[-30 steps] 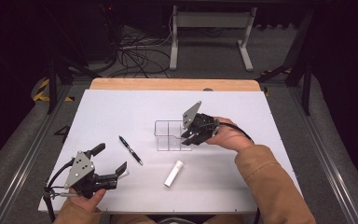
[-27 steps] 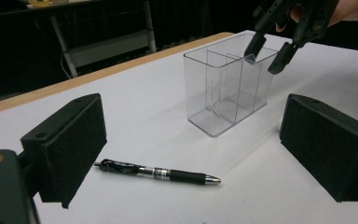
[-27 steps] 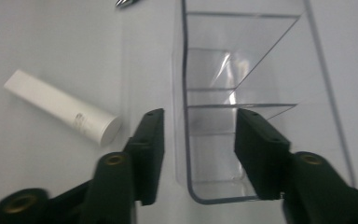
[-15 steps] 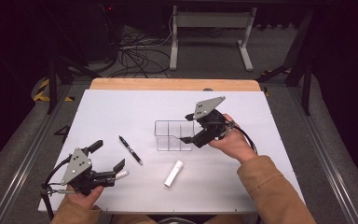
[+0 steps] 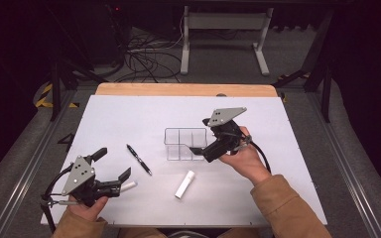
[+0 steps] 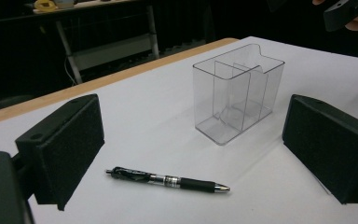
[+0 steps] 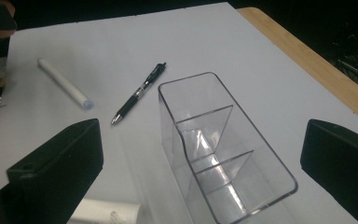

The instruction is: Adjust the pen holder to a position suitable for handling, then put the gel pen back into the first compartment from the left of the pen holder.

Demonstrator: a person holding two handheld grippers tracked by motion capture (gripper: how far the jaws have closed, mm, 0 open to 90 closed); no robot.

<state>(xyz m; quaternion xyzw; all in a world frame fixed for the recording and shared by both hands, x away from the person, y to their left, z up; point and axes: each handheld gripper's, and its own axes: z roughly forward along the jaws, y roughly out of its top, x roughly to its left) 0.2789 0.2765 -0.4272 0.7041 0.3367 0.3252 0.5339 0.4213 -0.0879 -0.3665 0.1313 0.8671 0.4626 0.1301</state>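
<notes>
1. Clear plastic organizer (image 5: 185, 144) with three compartments stands upright mid-table on the white table (image 5: 129, 114), nothing in it.
2. Right gripper (image 5: 206, 148) sits just beside its right end; jaws have just been opening and are now wide, nothing between the pads.
3. Left gripper (image 5: 114, 166) is near the front-left corner, jaws wide too, holding nothing.
4. Black pen (image 5: 139, 159) lies left of the organizer, white tube (image 5: 184, 184) in front of it.

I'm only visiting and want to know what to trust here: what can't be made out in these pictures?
- White tube, right gripper view: cut off by the bottom edge and partly behind a jaw, so its print is unreadable.
- Pen, high view: too small to read any marking.
- White stick, high view: its near end is hidden behind the left claw.
- Clear box, high view: its right end sits behind the right claw.
</notes>
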